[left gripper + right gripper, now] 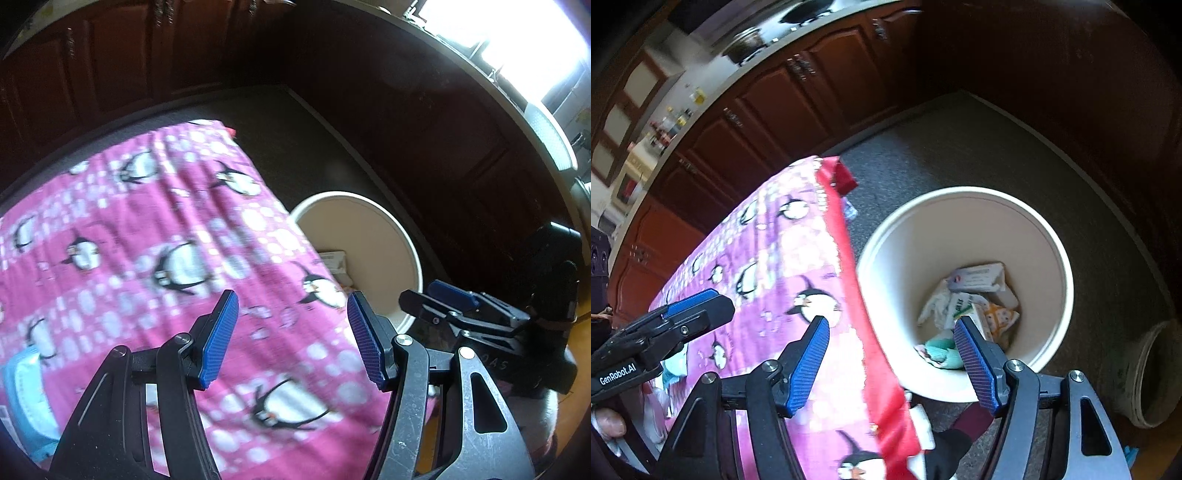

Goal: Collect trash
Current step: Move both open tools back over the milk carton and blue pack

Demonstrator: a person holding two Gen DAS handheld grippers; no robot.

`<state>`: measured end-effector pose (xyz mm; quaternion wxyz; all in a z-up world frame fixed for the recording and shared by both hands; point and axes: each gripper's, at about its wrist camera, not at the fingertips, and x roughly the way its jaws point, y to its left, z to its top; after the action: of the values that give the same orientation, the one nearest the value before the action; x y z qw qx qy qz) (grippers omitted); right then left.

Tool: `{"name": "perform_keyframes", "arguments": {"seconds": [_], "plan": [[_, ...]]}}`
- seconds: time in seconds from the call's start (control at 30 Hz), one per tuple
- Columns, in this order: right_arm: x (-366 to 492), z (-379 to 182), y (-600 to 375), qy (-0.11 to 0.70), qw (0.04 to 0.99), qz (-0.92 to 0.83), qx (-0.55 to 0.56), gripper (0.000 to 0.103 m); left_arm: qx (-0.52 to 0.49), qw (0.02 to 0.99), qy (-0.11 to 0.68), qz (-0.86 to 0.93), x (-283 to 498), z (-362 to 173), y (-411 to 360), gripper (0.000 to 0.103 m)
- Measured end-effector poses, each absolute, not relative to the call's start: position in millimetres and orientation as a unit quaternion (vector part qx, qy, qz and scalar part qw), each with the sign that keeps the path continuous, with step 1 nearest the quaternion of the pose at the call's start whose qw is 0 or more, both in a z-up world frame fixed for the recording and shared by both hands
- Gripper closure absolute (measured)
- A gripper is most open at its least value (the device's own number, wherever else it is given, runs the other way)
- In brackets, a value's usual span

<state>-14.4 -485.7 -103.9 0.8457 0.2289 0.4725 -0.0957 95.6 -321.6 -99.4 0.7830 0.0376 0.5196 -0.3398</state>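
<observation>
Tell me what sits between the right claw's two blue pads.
Nothing is held there. In the right wrist view, the right claw stands open, and through the gap show the cloth's red edge and the white bin below.

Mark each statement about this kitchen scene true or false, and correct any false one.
1. The bin has trash inside. True.
2. The right gripper holds a tissue. False: its jaws are open with nothing between them.
3. The cloth is pink with penguins. True.
4. The bin stands on the cloth. False: it stands on the grey floor beside it.
5. The left gripper is open and holds nothing. True.
</observation>
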Motion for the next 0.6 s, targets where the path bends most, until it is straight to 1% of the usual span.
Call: {"name": "perform_keyframes", "arguments": {"seconds": [0.3, 0.6], "plan": [[-2, -90, -446, 0.473, 0.852, -0.062, 0.214, 0.034, 0.015, 0.801, 0.515, -0.305, 91, -92, -264, 0.043], [22, -92, -386, 0.489, 0.852, -0.002, 0.186, 0.032, -0.014, 0.811, 0.531, -0.243, 86, -95, -178, 0.043]]}}
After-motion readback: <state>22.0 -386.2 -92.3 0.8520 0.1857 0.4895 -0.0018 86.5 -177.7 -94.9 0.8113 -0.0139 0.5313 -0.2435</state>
